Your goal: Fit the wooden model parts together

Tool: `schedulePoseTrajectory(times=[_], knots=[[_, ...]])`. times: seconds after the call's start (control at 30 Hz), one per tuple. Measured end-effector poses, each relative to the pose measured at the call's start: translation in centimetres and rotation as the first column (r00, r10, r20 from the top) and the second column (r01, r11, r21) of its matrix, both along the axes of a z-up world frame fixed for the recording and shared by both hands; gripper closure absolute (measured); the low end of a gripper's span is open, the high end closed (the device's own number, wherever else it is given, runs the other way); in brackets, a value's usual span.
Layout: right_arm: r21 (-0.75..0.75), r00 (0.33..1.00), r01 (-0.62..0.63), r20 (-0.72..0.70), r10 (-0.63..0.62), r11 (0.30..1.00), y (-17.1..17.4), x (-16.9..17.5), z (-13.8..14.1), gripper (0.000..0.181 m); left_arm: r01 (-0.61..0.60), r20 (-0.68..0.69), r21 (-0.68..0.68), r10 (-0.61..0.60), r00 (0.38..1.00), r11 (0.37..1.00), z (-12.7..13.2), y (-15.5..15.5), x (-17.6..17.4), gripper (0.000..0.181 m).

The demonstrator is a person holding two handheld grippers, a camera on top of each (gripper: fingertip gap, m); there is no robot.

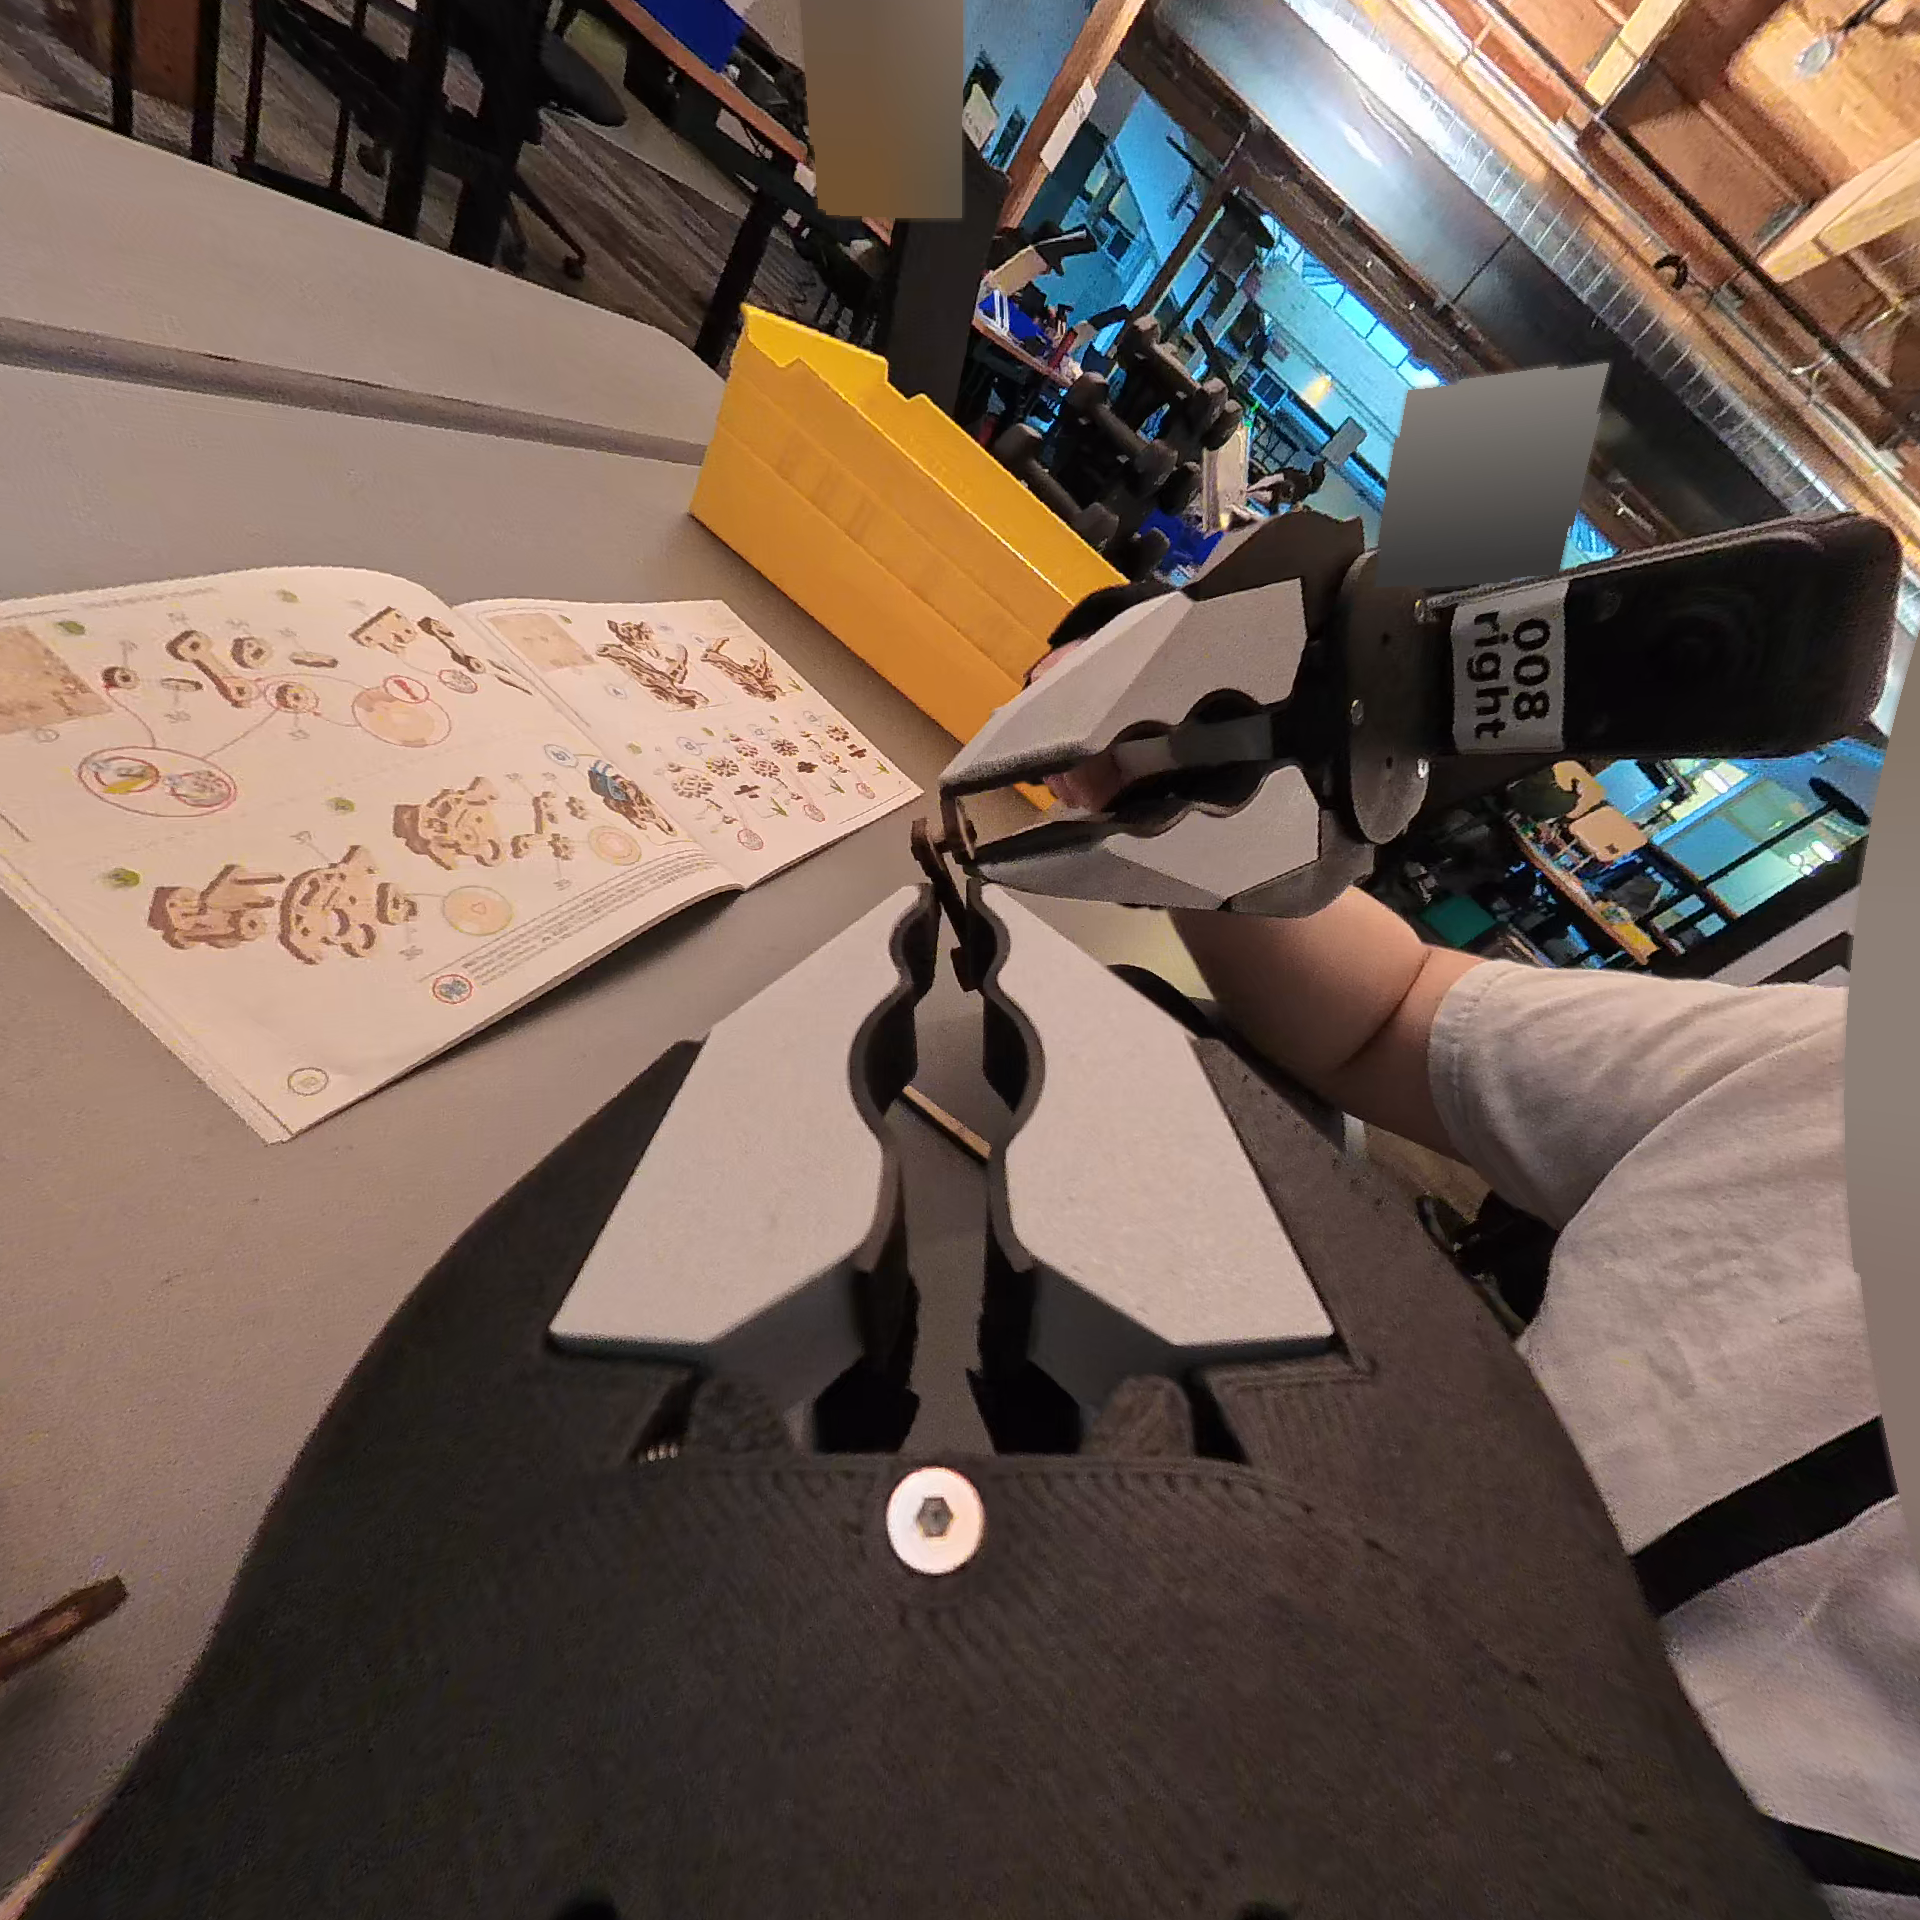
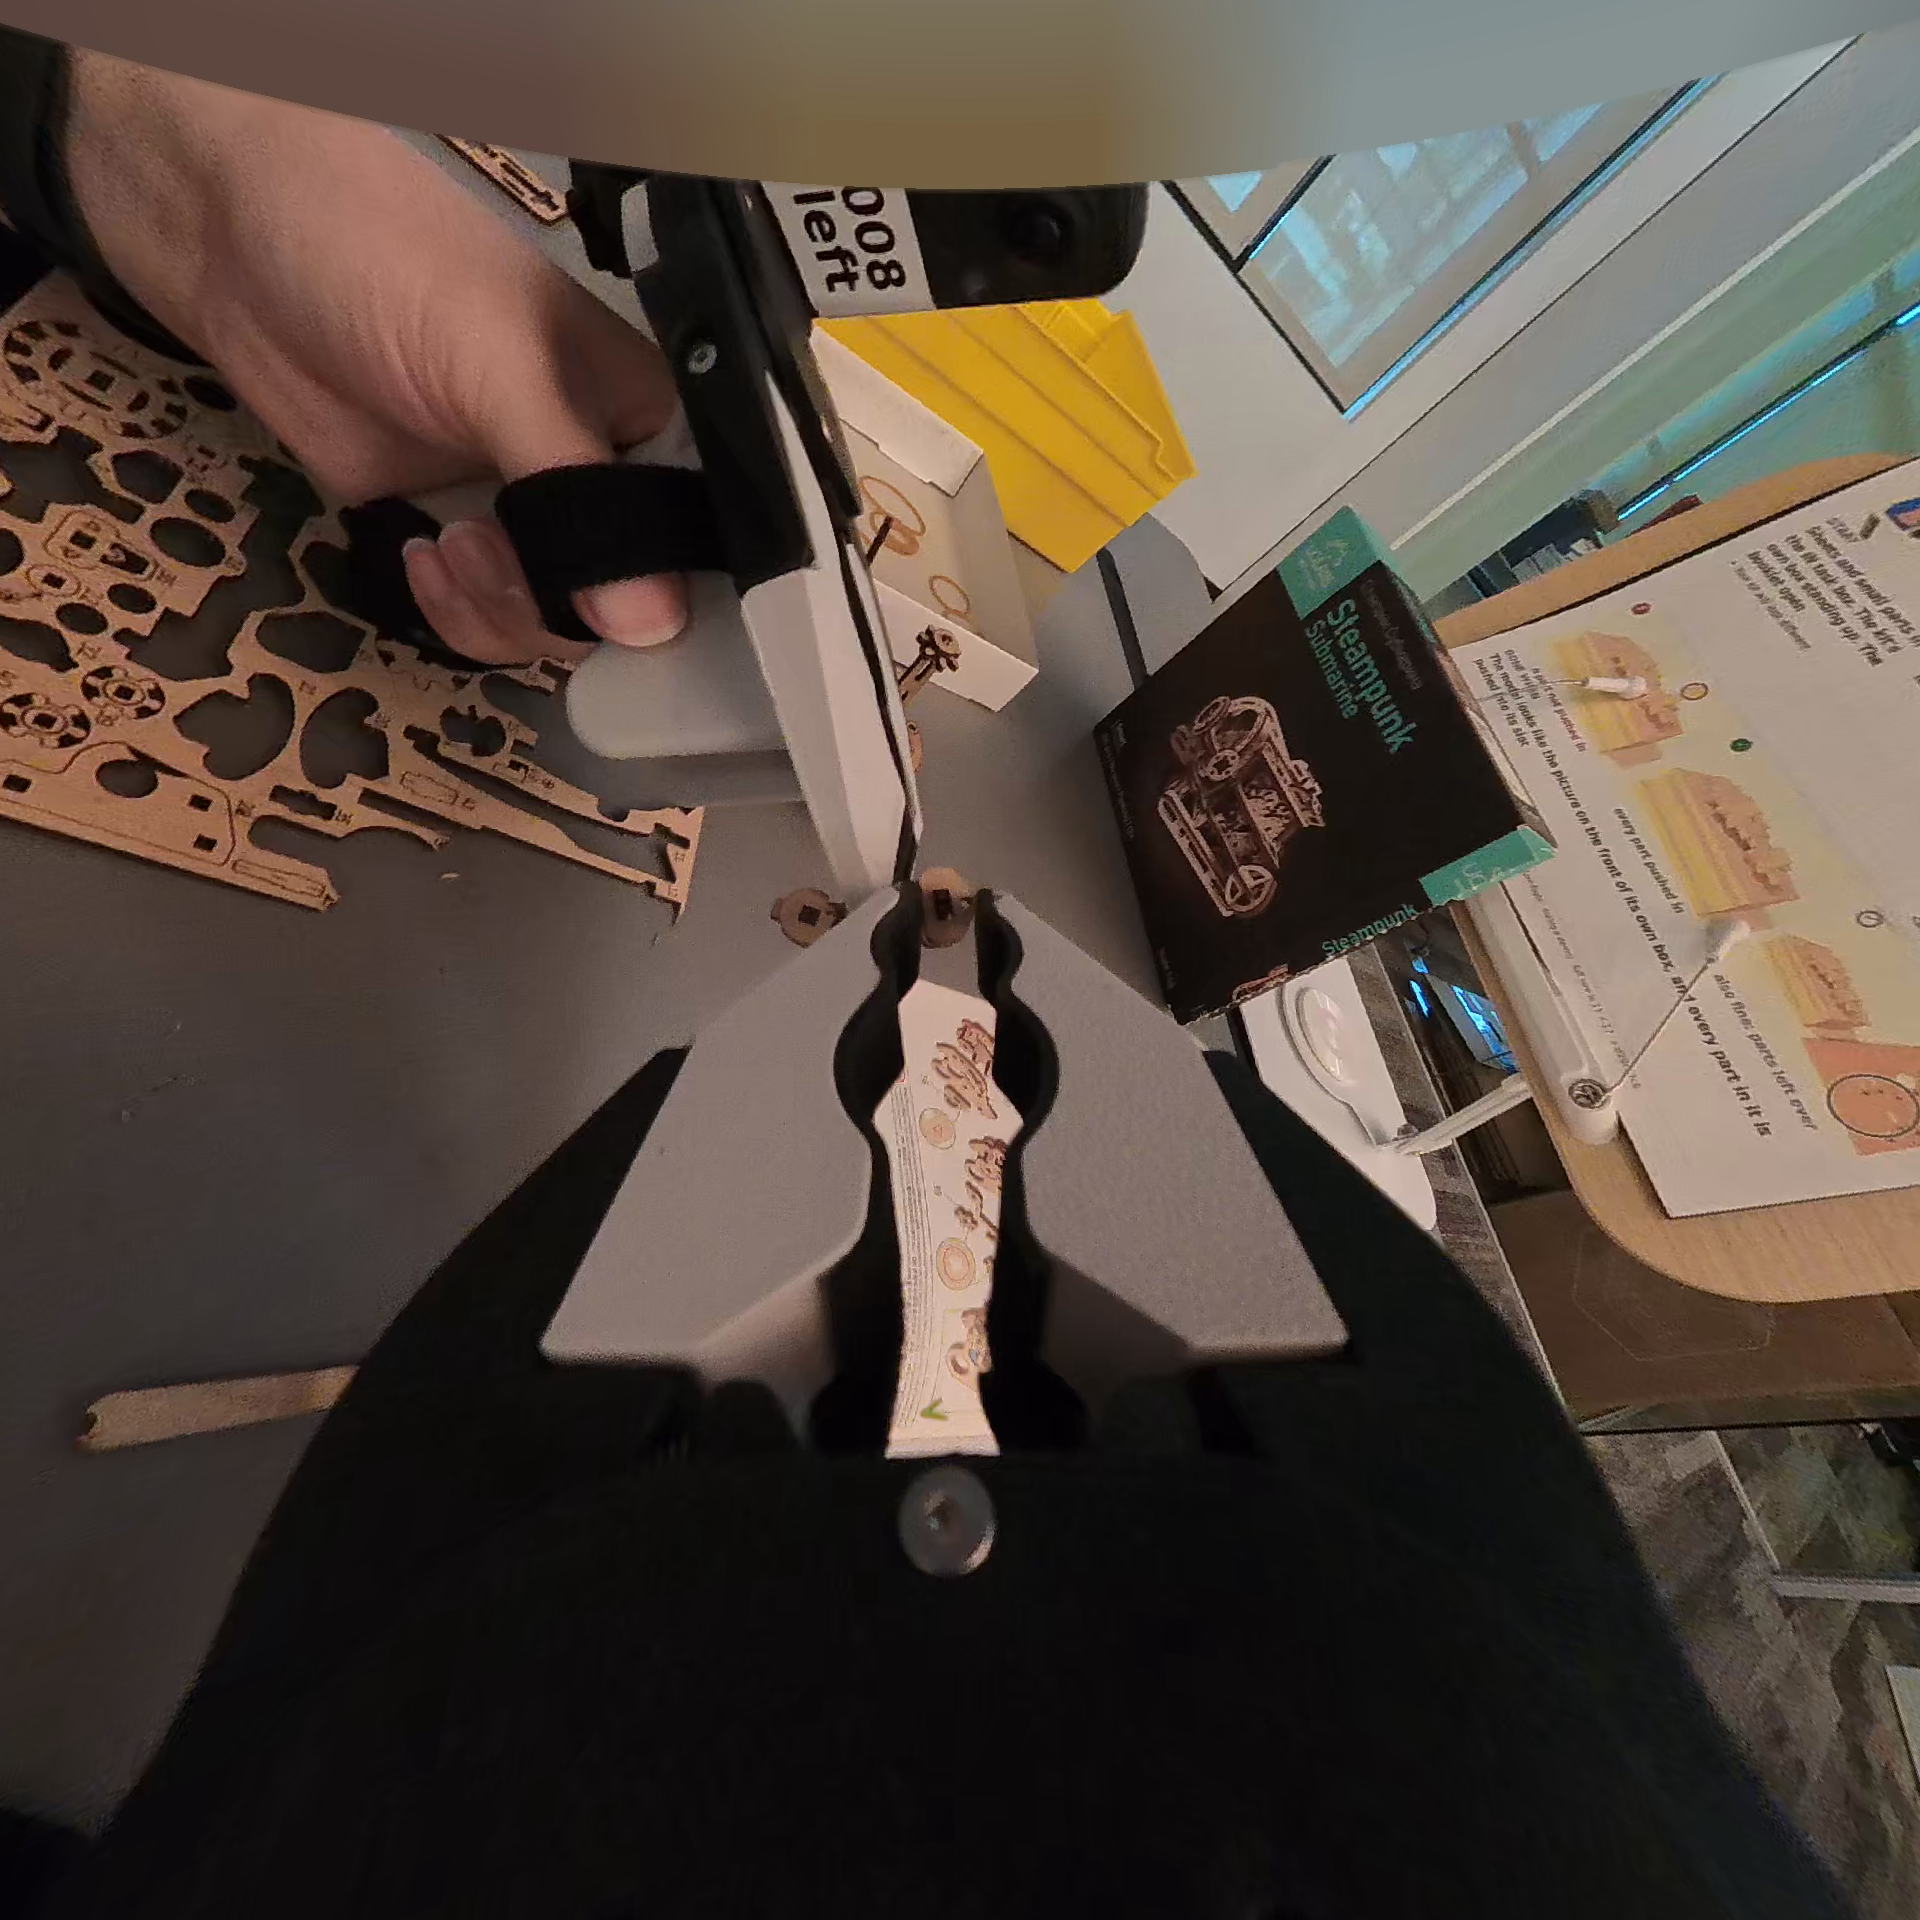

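My left gripper (image 1: 948, 914) is shut on a thin dark wooden part (image 1: 961, 951) held edge-on at its tips. My right gripper (image 2: 940, 902) is shut on a small round wooden part (image 2: 940, 909) with a square hole. The two grippers meet tip to tip above the grey table (image 1: 312, 1299), and the two parts touch or nearly touch. The right gripper (image 1: 951, 826) comes in from the upper right in the left wrist view, with its part (image 1: 923, 840) at its tips. The left gripper (image 2: 906, 854) comes down from above in the right wrist view.
An open instruction booklet (image 1: 416, 779) lies to the left, with a yellow bin (image 1: 883, 520) behind it. A punched wooden sheet (image 2: 208, 675), a loose small part (image 2: 805, 914) and a wooden strip (image 2: 208, 1403) lie on the table. A black kit box (image 2: 1299, 779) stands to the right. Both grippers' tips are close together, under 4 cm apart.
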State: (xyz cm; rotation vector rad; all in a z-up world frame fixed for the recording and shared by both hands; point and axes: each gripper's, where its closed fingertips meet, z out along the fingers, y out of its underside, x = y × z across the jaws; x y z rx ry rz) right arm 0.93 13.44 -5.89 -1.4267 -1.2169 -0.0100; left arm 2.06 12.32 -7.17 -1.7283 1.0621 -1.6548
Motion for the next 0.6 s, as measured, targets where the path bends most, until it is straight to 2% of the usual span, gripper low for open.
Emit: schedulePoseTrajectory(times=[0.1,0.17,0.3,0.43,0.6], knots=[[-0.034,1.000,-0.015,-0.006,0.015,0.999,-0.3,0.0,0.1,0.173,0.014,-0.009,0.079,-0.013,1.000,0.997,0.1,-0.4,0.1,0.178],[0.011,0.999,-0.030,-0.012,0.031,0.999,-0.5,0.0,0.6,0.173,0.003,0.006,0.156,-0.004,1.000,0.988,0.6,-0.5,0.1,0.178],[0.020,0.999,-0.039,0.011,0.039,0.999,-0.7,0.0,0.3,0.173,-0.006,-0.016,0.328,0.012,1.000,0.944,0.4,-0.8,0.1,0.177],[0.085,0.998,-0.063,-0.017,0.065,0.994,-1.2,-0.2,1.6,0.173,0.013,0.053,0.297,-0.030,0.998,0.955,1.7,-1.4,-0.1,0.176],[0.188,0.996,-0.091,0.005,0.092,0.978,-2.2,-0.6,2.9,0.173,0.034,0.117,0.326,-0.076,0.990,0.945,2.8,-2.2,-0.4,0.176]])
